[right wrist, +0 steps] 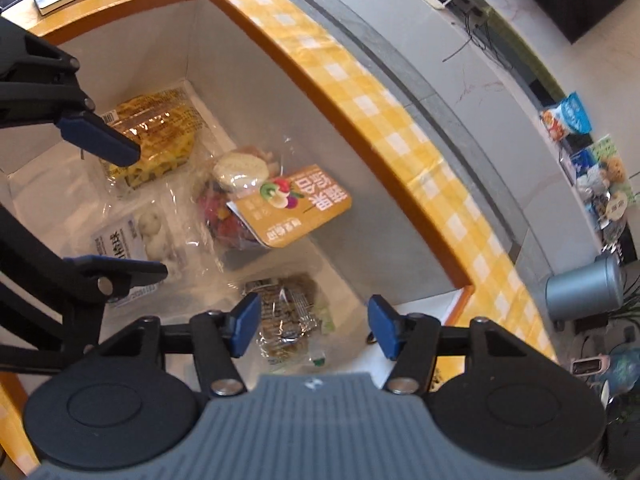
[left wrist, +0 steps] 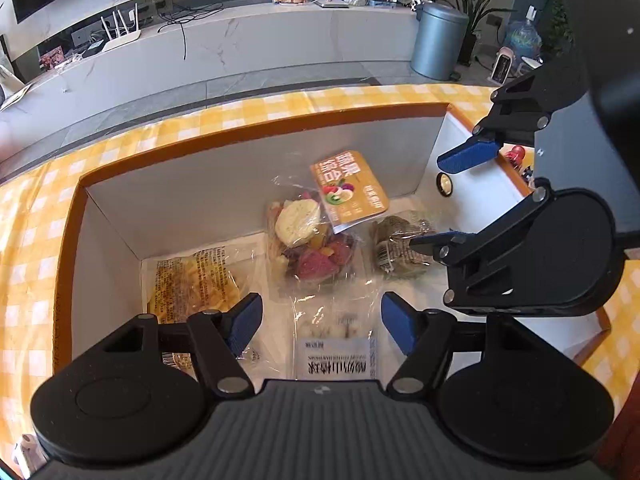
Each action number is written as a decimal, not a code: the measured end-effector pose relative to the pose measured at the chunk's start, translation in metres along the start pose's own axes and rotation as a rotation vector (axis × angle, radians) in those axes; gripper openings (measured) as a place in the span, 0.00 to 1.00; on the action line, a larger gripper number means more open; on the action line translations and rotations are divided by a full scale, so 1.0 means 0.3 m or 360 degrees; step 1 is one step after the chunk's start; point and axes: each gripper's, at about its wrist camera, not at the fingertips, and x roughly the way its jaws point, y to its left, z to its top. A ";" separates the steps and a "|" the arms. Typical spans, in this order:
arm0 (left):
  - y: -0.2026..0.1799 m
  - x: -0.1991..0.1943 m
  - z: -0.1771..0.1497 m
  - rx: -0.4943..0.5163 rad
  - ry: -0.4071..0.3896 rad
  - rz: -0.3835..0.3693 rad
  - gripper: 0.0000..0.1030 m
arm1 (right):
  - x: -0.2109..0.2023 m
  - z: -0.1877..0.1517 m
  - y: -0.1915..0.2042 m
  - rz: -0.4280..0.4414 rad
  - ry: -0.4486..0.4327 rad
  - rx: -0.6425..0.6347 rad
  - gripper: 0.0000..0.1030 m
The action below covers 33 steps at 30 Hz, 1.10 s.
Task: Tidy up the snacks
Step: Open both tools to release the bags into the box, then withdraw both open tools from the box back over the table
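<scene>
Nearest in the left wrist view, the left gripper [left wrist: 322, 322] stands wide open over the white-ball snack pack [left wrist: 338, 344], holding nothing. The right gripper [right wrist: 312, 326] is about half open and empty above the green-brown wrapped snack [right wrist: 286, 320]. Both packs lie on the floor of the orange-rimmed box [left wrist: 256, 130], which sits on the checked tabletop [left wrist: 36, 216]. I judge the packs are just placed; lift each gripper straight up so no film catches. Farther lie the yellow crisps pack [left wrist: 196, 280] and the dried fruit bag [left wrist: 316, 236]; its orange label has Chinese writing I cannot read surely.
</scene>
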 end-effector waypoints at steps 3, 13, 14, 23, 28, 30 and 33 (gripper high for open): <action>0.001 -0.014 -0.002 0.0007 -0.0033 -0.0015 0.78 | -0.032 -0.003 -0.005 -0.0007 -0.0011 -0.0007 0.57; -0.046 -0.096 -0.014 0.0092 -0.0281 -0.0080 0.78 | -0.199 -0.081 -0.041 -0.0104 -0.0237 0.0226 0.58; -0.053 -0.103 -0.015 0.0100 -0.0316 -0.0090 0.78 | -0.222 -0.095 -0.046 -0.0109 -0.0281 0.0264 0.58; -0.163 -0.155 -0.032 0.0215 -0.0609 -0.0097 0.78 | -0.402 -0.317 -0.103 -0.0190 -0.0669 0.0643 0.58; -0.252 -0.170 -0.048 0.0287 -0.0727 -0.0151 0.78 | -0.439 -0.475 -0.151 -0.0249 -0.0755 0.0869 0.58; -0.284 -0.170 -0.055 0.0295 -0.0751 -0.0187 0.78 | -0.439 -0.535 -0.159 -0.0286 -0.0766 0.0931 0.58; -0.335 -0.164 -0.064 0.0304 -0.0760 -0.0257 0.78 | -0.426 -0.626 -0.164 -0.0359 -0.0759 0.1012 0.58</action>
